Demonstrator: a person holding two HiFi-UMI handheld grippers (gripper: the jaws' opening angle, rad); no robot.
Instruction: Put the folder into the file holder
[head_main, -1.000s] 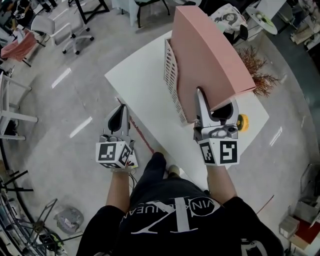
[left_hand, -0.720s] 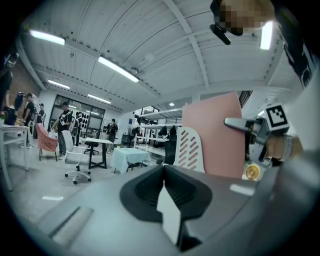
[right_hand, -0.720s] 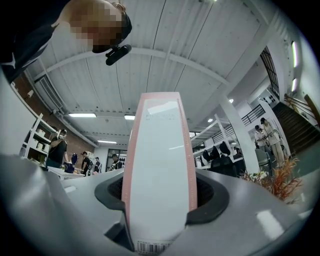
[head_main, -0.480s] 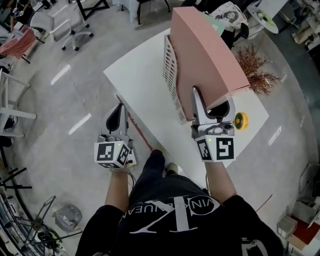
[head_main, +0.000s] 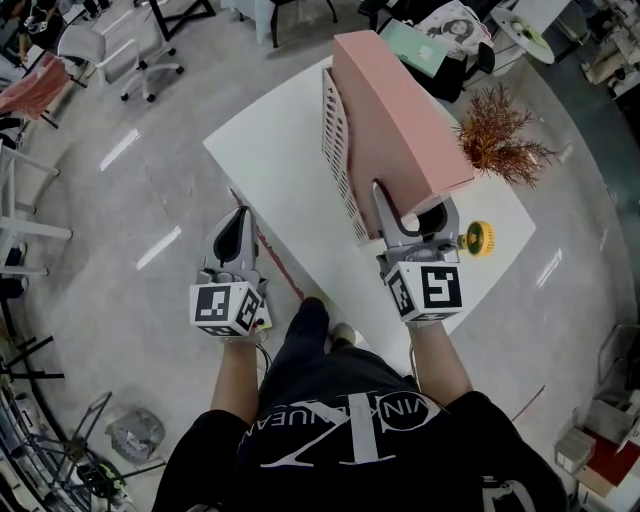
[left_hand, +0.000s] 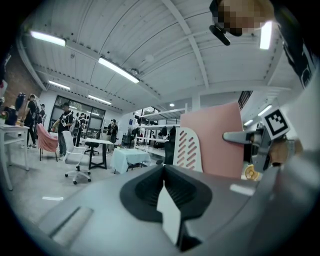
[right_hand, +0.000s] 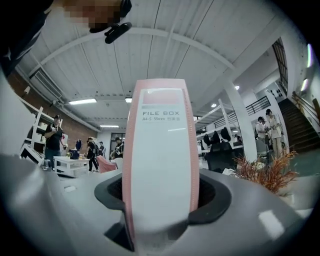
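Note:
A pink box folder (head_main: 400, 110) stands tilted on its end, its broad side against the white slotted file holder (head_main: 338, 160) on the white table (head_main: 270, 140). My right gripper (head_main: 415, 215) is shut on the folder's near end. In the right gripper view its labelled spine (right_hand: 160, 160) fills the gap between the jaws of my right gripper (right_hand: 161, 210). My left gripper (head_main: 238, 232) hangs off the table's left edge over the floor, shut and empty. The left gripper view shows its closed tips (left_hand: 165, 195), the folder (left_hand: 212, 140) and the holder (left_hand: 190, 150).
A dried brown plant (head_main: 495, 140) stands on the table's right side, with a small yellow round thing (head_main: 480, 238) near my right gripper. A green book (head_main: 410, 45) lies beyond the table. Office chairs (head_main: 150, 70) and people stand farther off.
My right gripper and the folder have shifted left and lower, closer along the holder, uncovering more of the plant. My left gripper has stayed in place.

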